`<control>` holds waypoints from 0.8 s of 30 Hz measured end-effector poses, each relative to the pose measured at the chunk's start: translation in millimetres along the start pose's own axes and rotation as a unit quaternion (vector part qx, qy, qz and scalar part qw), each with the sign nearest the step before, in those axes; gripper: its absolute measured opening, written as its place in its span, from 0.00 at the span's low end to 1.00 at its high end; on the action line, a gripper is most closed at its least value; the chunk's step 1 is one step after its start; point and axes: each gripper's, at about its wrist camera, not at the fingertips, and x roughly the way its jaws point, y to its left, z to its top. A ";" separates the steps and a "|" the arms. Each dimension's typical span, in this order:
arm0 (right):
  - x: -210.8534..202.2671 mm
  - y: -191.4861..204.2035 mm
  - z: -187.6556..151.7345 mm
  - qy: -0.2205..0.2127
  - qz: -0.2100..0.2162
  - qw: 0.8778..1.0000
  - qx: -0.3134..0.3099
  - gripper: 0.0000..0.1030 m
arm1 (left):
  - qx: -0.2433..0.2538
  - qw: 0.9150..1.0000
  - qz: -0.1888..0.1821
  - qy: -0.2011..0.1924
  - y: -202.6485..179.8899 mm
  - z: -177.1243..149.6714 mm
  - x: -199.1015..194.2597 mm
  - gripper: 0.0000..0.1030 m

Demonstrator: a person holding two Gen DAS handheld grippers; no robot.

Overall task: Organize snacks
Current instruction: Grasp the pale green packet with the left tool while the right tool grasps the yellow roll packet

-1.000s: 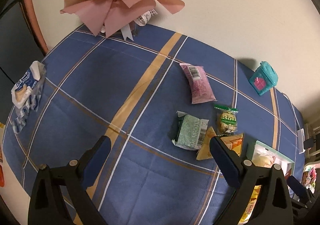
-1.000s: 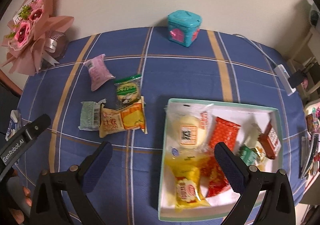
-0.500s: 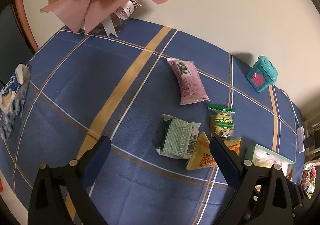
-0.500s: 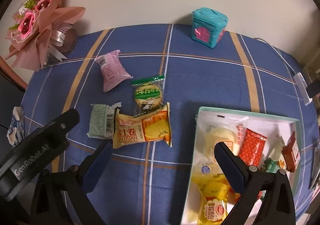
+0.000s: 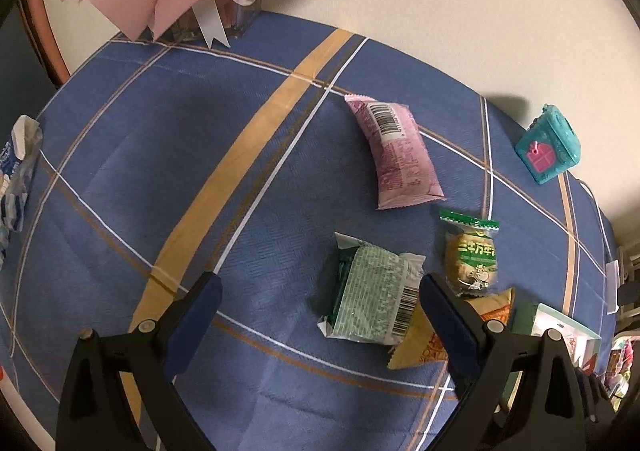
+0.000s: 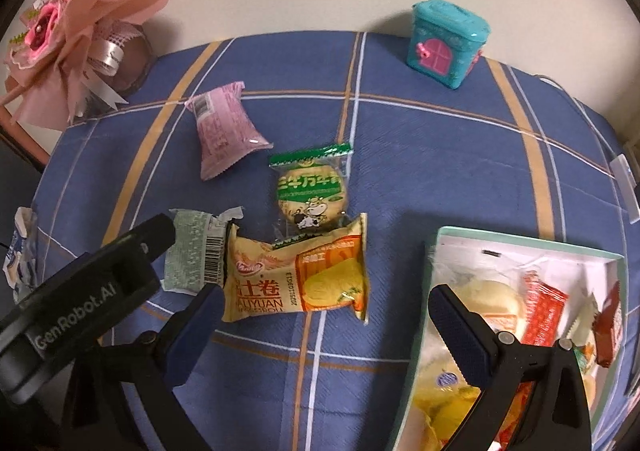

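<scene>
Both the left gripper (image 5: 318,305) and right gripper (image 6: 322,317) are held spread and empty above four loose snacks (image 6: 296,281), presumably so one can be carried to the part-filled tray (image 6: 432,251) just beside them.

Count, tabletop (image 6: 420,155): 4 loose snack packets – 1 pink (image 6: 224,131), 1 green-white (image 6: 196,251), 1 round biscuit (image 6: 312,191), 1 yellow roll (image 6: 296,279). 1 snack box (image 6: 520,247). 1 teal tin (image 6: 448,39). 1 bouquet (image 6: 68,35). 2 grippers.

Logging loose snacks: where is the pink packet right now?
The pink packet lies on the tablecloth, loose, toward the back left in the right wrist view, between the bouquet and the green biscuit packet.
</scene>
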 end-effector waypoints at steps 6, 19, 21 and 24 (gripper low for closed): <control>15.1 8.3 2.3 0.004 -0.001 1.000 -0.010 1.00 | -0.003 1.000 -0.010 0.014 -3.2 -1.7 13.4 0.96; 29.2 8.0 2.8 0.009 0.011 1.000 -0.004 0.81 | -0.027 0.998 -0.032 0.040 -3.9 -7.9 35.3 0.95; 29.2 7.6 2.4 0.009 0.013 1.000 -0.004 0.79 | -0.026 0.998 -0.037 0.043 -4.9 -8.5 37.5 0.93; 28.7 8.2 1.8 0.006 0.013 1.000 -0.009 0.77 | -0.024 0.998 -0.046 0.043 -7.9 -8.6 38.7 0.88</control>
